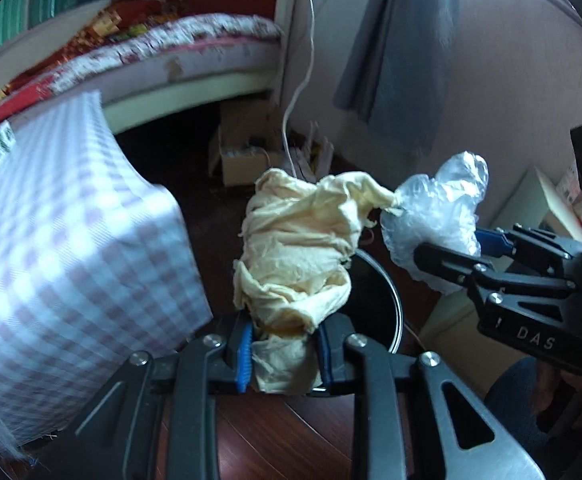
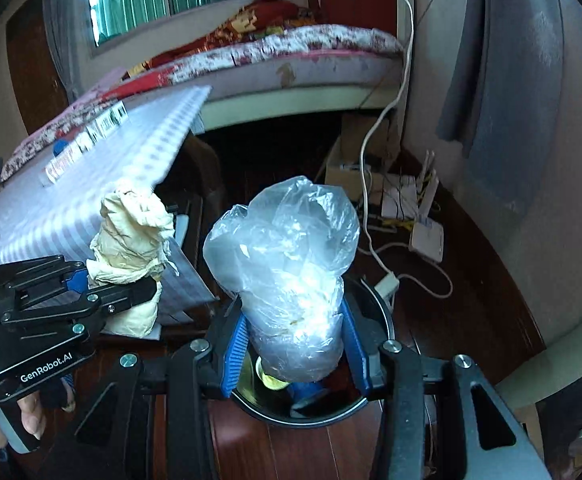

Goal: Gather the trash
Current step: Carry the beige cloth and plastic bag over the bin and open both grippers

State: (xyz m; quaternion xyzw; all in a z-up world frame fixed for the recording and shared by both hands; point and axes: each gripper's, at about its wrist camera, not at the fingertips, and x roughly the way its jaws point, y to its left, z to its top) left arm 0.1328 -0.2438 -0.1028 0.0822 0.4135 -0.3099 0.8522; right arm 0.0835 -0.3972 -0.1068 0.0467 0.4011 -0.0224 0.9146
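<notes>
Clamped between the fingers of the left gripper (image 1: 283, 354), a crumpled cream paper wad (image 1: 295, 248) is held beside the clear plastic bag (image 2: 291, 276), itself gripped by the right gripper (image 2: 295, 356) above the black bin (image 2: 379, 308).

A: Can you read any words here?

B: Yes. The black metal left gripper (image 2: 131, 280) has white letters on its body. They say "GenRobot.AI".

A: Any more?

B: The black metal right gripper (image 1: 451, 248) shows "DAS" in pale letters on its side.

A: What about the little boxes on the checked cloth (image 2: 91, 208)?

B: They have marks, but they are too blurry to read.
</notes>
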